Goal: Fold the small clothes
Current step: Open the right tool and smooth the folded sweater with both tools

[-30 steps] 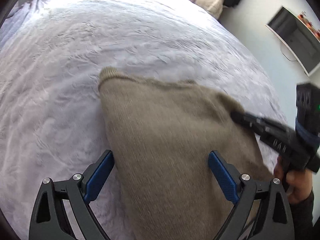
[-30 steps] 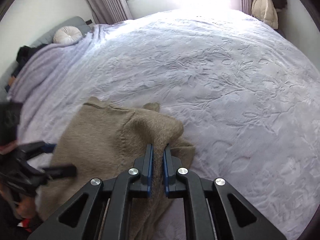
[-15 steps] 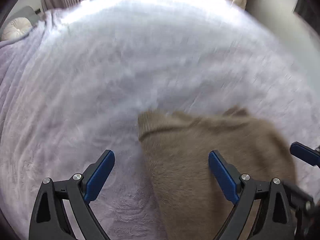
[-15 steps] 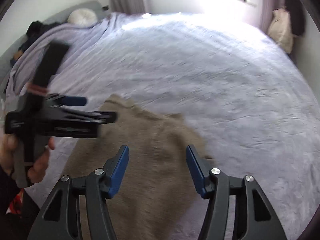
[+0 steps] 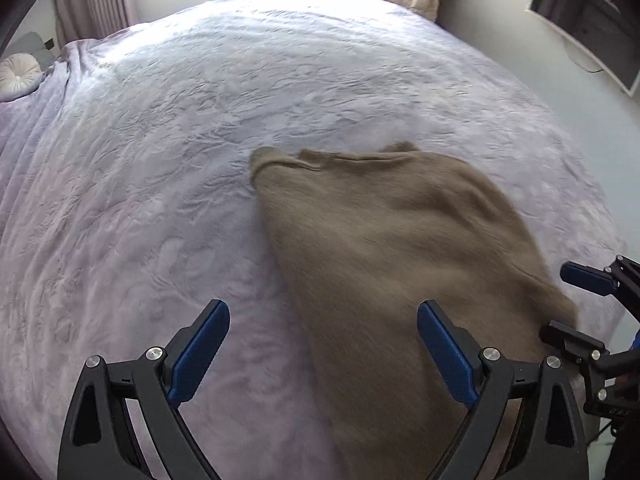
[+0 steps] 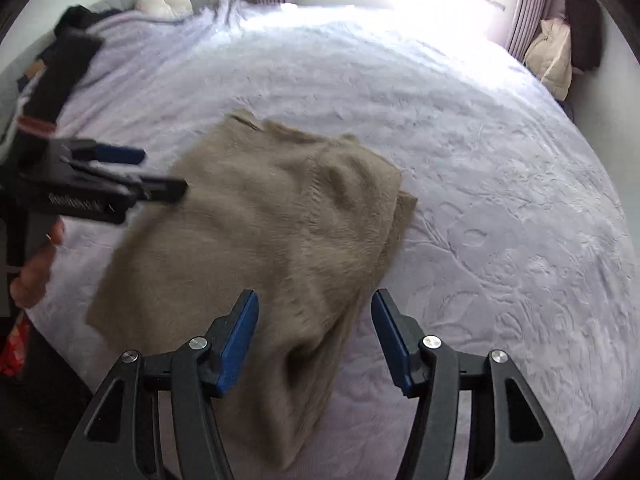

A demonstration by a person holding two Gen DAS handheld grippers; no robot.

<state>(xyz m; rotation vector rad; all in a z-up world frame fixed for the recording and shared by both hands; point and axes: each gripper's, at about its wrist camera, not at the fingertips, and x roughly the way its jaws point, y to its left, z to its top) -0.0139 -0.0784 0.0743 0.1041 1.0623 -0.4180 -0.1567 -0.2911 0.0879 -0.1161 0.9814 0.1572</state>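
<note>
— Sweater point(image 6: 272, 240) first: where does it lie and which way does it run?

— Tan knit, folded, on the lilac bedspread point(image 6: 500, 184) near the bed's close edge. In the right wrist view its long axis runs from the near edge, between the right gripper's point(image 6: 314, 340) fingers, up and to the left toward the pillow end. The ribbed edge point(image 5: 320, 160) is at the far end, pointing away toward the window.

— And the folded side?

— A doubled layer shows along its right edge in the right wrist view.

— Jaws?

— Right gripper's have just been opening; they stand spread, the near end of the sweater below them, the pads not pressing it. Left gripper point(image 5: 324, 354) is spread wide too, one blue pad over bare bedspread, the other over the knit, nothing pinched.

— Anything else on the bed?

— A round pale cushion point(image 6: 164, 0) at the head.
</note>
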